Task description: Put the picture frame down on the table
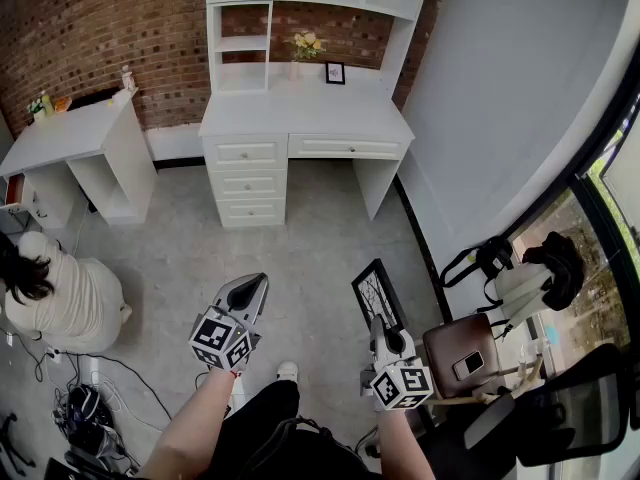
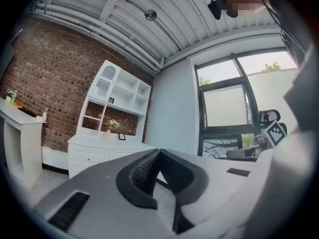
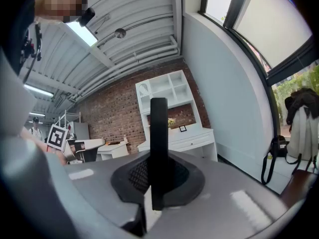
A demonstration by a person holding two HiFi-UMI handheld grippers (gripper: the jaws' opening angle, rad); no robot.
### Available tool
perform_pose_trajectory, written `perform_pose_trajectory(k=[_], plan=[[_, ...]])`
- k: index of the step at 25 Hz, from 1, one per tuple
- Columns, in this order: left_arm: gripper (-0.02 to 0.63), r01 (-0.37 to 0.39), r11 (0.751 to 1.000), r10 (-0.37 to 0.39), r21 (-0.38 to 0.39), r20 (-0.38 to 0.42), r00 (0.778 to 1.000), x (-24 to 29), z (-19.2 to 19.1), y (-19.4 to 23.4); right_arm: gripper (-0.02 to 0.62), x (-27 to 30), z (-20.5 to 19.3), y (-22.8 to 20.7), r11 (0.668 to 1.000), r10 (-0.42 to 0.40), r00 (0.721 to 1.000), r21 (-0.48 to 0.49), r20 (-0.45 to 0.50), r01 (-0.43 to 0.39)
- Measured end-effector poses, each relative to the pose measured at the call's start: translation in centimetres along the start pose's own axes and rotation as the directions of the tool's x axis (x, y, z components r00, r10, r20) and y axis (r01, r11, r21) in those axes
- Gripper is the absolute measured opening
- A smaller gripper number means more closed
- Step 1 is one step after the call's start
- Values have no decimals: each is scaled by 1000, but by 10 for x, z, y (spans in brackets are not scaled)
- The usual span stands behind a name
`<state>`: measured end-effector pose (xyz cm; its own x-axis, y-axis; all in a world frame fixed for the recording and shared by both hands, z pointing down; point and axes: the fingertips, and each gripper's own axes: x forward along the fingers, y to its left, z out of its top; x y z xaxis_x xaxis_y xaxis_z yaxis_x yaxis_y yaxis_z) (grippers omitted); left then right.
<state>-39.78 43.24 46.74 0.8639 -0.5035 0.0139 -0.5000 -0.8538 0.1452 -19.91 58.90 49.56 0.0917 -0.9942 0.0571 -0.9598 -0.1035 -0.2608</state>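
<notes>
My right gripper [image 1: 379, 325] is shut on the bottom edge of a black picture frame [image 1: 376, 292] with a bare-branch print, held upright above the grey floor. In the right gripper view the frame [image 3: 158, 128] shows edge-on, rising from between the jaws of my right gripper [image 3: 158, 176]. My left gripper [image 1: 255, 286] hangs beside it to the left, shut and empty; its tips meet in the left gripper view [image 2: 158, 151], where the frame [image 2: 220, 145] shows at the right. The white desk with a hutch [image 1: 300, 118] stands far ahead against the brick wall.
On the desk stand a small frame [image 1: 335, 72] and a vase of flowers [image 1: 305, 44]. A second white table [image 1: 70, 133] is at the left. A person in white [image 1: 55, 298] crouches at the left. A brown chair [image 1: 460, 353] and a backpack [image 1: 520, 283] are at the right.
</notes>
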Motion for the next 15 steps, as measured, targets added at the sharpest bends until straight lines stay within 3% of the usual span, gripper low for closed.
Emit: perform_pose_trajectory(k=[15], plan=[[-5,-10,1000,10,-24,-26,1000,116,2,87,13,143,11,-39,1000,7,998,-15,-57,-8]])
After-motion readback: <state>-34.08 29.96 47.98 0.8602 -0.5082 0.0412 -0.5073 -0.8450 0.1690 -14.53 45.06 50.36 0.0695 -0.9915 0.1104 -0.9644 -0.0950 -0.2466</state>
